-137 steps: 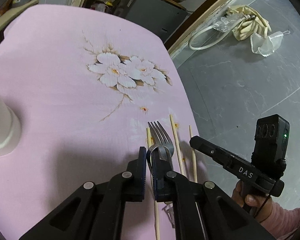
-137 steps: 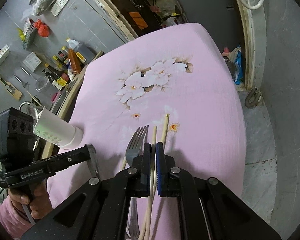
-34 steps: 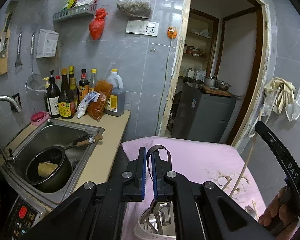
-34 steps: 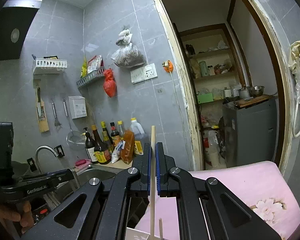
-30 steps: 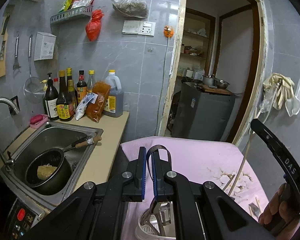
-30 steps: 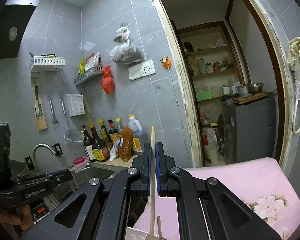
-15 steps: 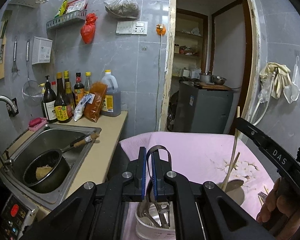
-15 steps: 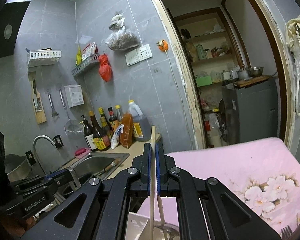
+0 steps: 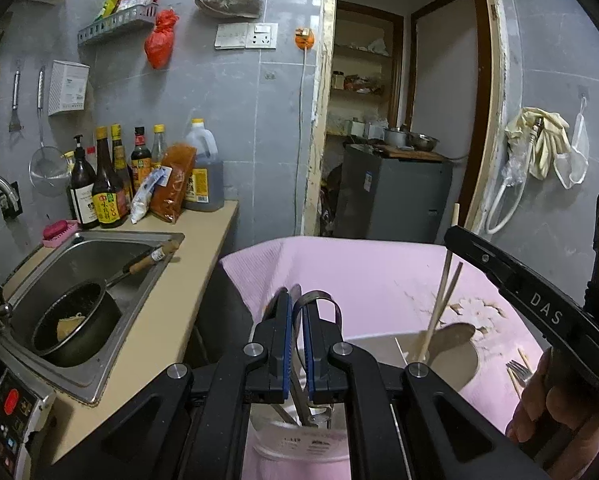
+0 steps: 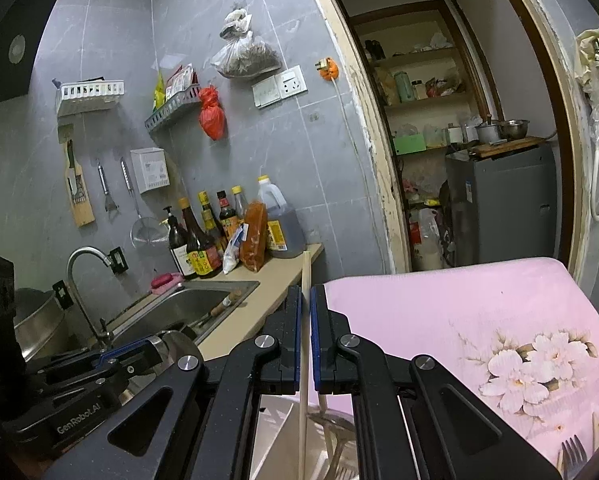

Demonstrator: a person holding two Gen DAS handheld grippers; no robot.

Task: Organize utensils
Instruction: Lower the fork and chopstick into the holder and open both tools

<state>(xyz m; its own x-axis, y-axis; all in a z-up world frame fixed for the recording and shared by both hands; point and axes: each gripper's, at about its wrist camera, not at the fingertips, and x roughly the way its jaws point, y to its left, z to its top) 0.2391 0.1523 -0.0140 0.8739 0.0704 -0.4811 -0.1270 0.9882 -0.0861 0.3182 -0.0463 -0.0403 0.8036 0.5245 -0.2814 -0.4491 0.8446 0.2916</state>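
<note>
My left gripper [image 9: 296, 302] is shut on the looped handle of a metal fork [image 9: 317, 300], which hangs down into a white utensil holder [image 9: 299, 446] on the pink tablecloth [image 9: 359, 272]. My right gripper [image 10: 305, 294] is shut on a wooden chopstick [image 10: 306, 276] that stands nearly upright, its lower end inside the holder [image 10: 277, 420]. In the left wrist view the right gripper [image 9: 455, 240] reaches in from the right above the holder, with that chopstick [image 9: 439, 300] beside a second one. In the right wrist view the left gripper [image 10: 155, 350] sits low at the left.
A loose fork [image 10: 571, 454] and chopsticks [image 10: 595, 426] lie on the flowered right part of the cloth. Left of the table run a counter with bottles [image 9: 107, 192] and a sink [image 9: 99, 248] holding a dark pot [image 9: 71, 320]. Behind stands a doorway with a grey cabinet [image 9: 391, 196].
Both grippers have sunk toward the holder with their utensils still gripped. The fork and the chopstick reach deeper into it, and more of the table shows.
</note>
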